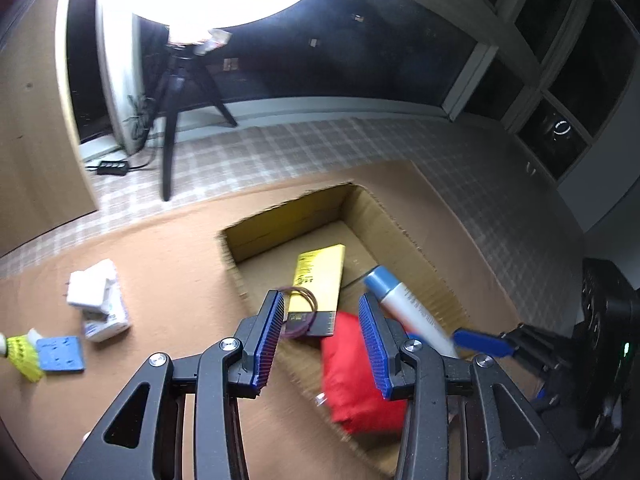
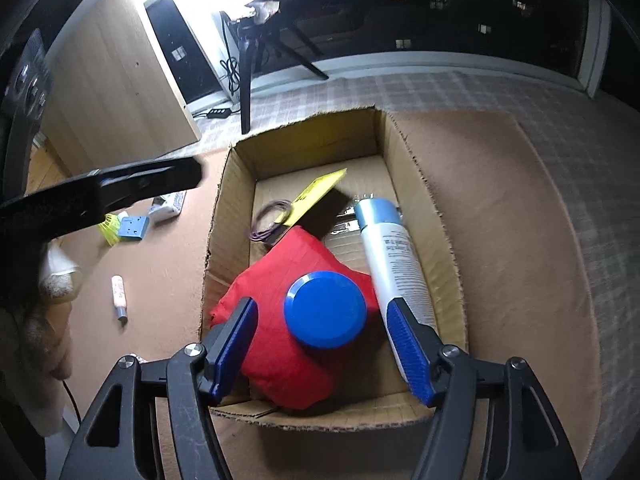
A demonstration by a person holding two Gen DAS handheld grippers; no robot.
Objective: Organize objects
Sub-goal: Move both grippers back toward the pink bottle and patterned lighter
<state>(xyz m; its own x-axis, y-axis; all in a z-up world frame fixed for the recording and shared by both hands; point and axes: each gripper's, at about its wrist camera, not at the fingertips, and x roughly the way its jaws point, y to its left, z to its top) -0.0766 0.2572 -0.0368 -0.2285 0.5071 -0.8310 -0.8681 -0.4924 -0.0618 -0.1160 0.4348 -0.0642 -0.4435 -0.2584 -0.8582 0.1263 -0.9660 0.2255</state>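
Note:
An open cardboard box (image 2: 236, 184) (image 1: 288, 212) holds a red cloth bag (image 2: 280, 280) (image 1: 352, 380), a yellow card (image 2: 316, 192) (image 1: 320, 280), a purple hair tie (image 2: 270, 220) (image 1: 300, 304), a white spray can with a blue cap (image 2: 394, 256) (image 1: 408, 304) and a blue-lidded jar (image 2: 325, 310) resting on the bag. My right gripper (image 2: 324, 344) is open above the box, its fingers either side of the jar without touching it. My left gripper (image 1: 322, 344) is open and empty above the box's near-left edge.
On the brown mat left of the box lie a white adapter block (image 1: 96, 296), a blue plug plate (image 1: 62, 354) (image 2: 134, 229), a yellow shuttlecock (image 1: 24, 354) (image 2: 110, 228) and a small tube (image 2: 119, 298). A ring-light tripod (image 1: 176, 120) stands behind.

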